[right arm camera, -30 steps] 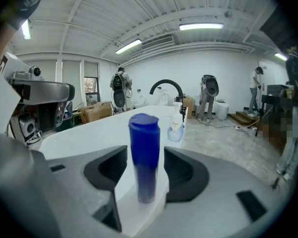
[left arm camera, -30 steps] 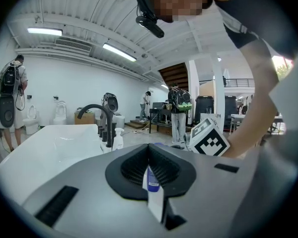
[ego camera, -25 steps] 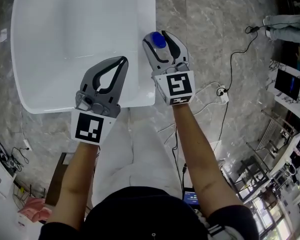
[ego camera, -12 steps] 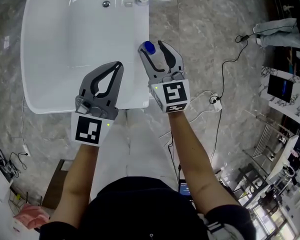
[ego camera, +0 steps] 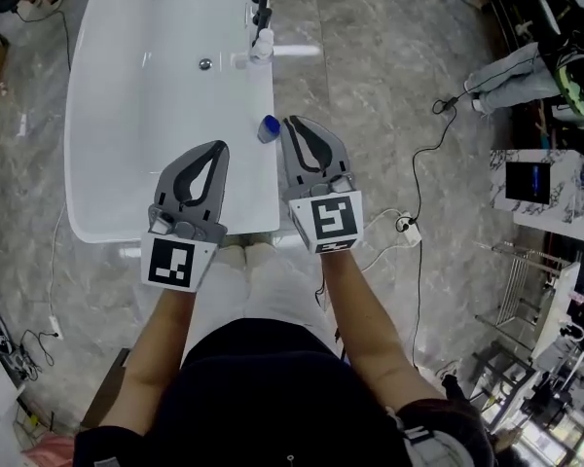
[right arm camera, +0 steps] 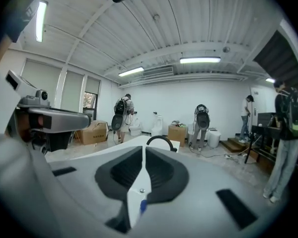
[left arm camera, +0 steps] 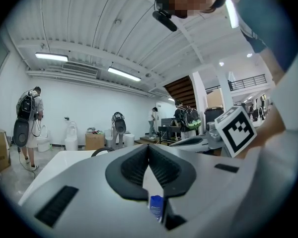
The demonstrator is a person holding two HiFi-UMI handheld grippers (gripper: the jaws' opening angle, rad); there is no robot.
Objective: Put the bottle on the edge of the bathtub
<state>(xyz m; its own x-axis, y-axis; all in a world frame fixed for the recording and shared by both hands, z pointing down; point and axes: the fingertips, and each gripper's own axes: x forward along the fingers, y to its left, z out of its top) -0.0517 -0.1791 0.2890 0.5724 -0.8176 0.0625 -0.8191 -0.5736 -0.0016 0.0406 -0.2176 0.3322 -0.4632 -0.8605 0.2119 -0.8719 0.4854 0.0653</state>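
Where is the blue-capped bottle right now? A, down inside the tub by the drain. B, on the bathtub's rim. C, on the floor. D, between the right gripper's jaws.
B: the bottle sits on the right rim of the bathtub, just beside the right gripper, whose jaws have just been closing with nothing between them.

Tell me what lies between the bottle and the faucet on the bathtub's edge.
Nothing: in the head view the bathtub rim is bare white between the bottle and the faucet.
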